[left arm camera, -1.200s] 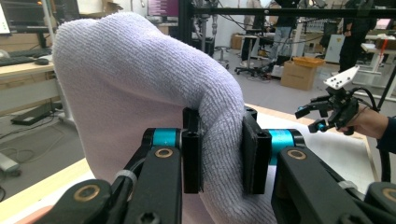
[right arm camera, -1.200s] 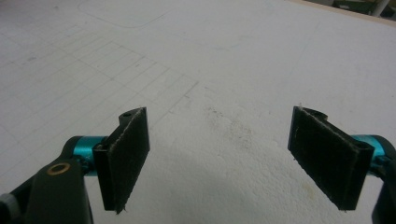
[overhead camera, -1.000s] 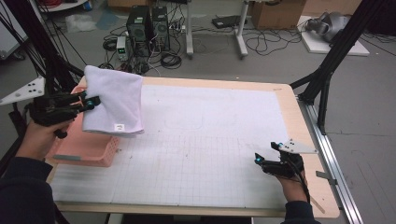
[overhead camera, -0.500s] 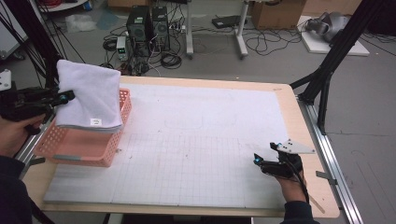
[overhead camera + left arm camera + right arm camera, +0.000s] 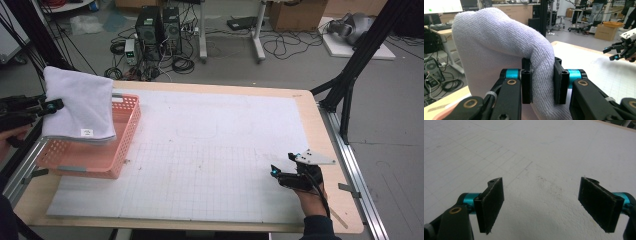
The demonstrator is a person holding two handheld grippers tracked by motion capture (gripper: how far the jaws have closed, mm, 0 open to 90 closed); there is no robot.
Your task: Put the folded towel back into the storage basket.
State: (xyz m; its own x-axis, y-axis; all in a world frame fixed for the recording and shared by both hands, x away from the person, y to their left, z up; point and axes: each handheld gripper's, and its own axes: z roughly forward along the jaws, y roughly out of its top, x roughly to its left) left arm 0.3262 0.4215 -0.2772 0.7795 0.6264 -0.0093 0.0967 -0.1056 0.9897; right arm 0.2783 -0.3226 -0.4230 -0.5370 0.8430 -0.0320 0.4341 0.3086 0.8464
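Observation:
A folded white towel [image 5: 80,105] hangs in the air over the left part of a pink plastic basket [image 5: 117,142] at the table's left edge. My left gripper [image 5: 50,106] is shut on the towel's left side. In the left gripper view both black pads [image 5: 526,80] pinch a thick fold of the towel [image 5: 499,50]. At the table's front right my right gripper [image 5: 275,172] rests low over the white gridded mat [image 5: 210,150], open. Its jaws stand wide apart above the bare mat [image 5: 541,182].
The basket sits on the mat's left end, its inside partly hidden by the towel. A metal rail [image 5: 350,160] runs along the table's right edge. Computers and cables [image 5: 160,30] lie on the floor beyond the far edge.
The left gripper has carried the towel leftward, so more of the pink basket under it has come into sight. The right gripper has stayed put.

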